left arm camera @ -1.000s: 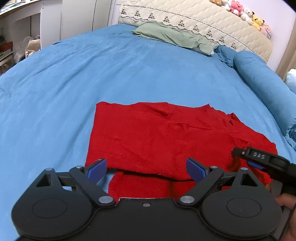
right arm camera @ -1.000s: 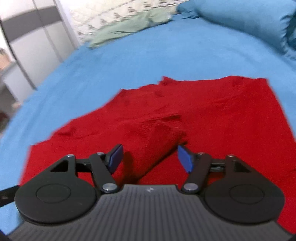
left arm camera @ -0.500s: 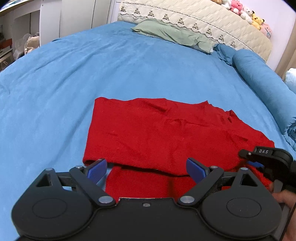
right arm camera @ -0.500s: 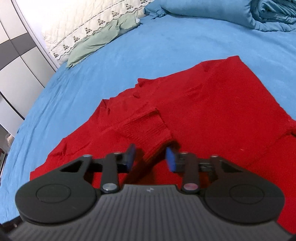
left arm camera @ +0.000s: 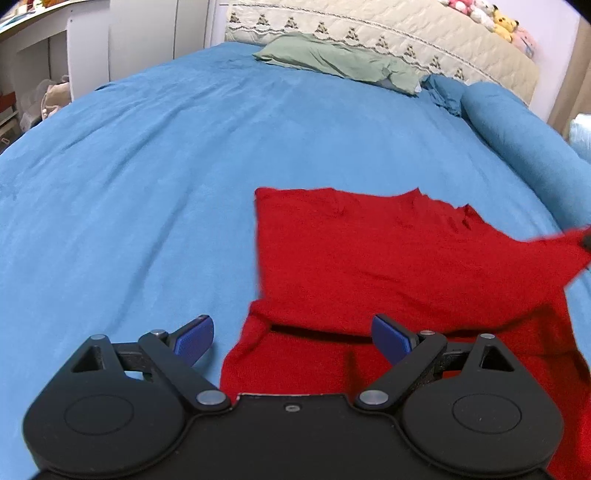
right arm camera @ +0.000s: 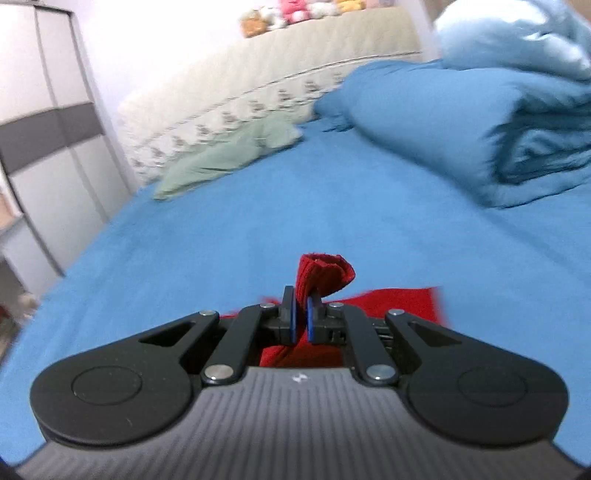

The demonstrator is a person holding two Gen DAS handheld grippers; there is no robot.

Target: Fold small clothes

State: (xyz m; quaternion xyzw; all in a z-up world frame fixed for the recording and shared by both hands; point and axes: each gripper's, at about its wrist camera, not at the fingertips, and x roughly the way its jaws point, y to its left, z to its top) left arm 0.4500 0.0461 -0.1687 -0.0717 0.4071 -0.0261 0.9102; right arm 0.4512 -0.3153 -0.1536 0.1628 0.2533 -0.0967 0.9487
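Left wrist view: left tool (left arm camera: pixel 291 338) spread wide, pinching nothing, low over the near edge of a red garment (left arm camera: pixel 388 258). Garment on a blue bed (left arm camera: pixel 166 166), mostly flat, with a folded strip along the near side under the tool's right finger. Right corner of the garment lifted off the bed and drawn toward the picture's right edge. Green pillow (left arm camera: pixel 340 61) by the quilted headboard (left arm camera: pixel 388 37); rolled blue duvet (left arm camera: pixel 517 133) along the right side.

Right wrist view: right tool (right arm camera: pixel 300 320) pressed together on a bunched fold of the red garment (right arm camera: pixel 321 273), cloth poking up past the blue pads (right arm camera: pixel 310 319). More red cloth just below and to the right, on the bed (right arm camera: pixel 258 221). Blurred. Plush toys (right arm camera: pixel 291 14) on the headboard top.
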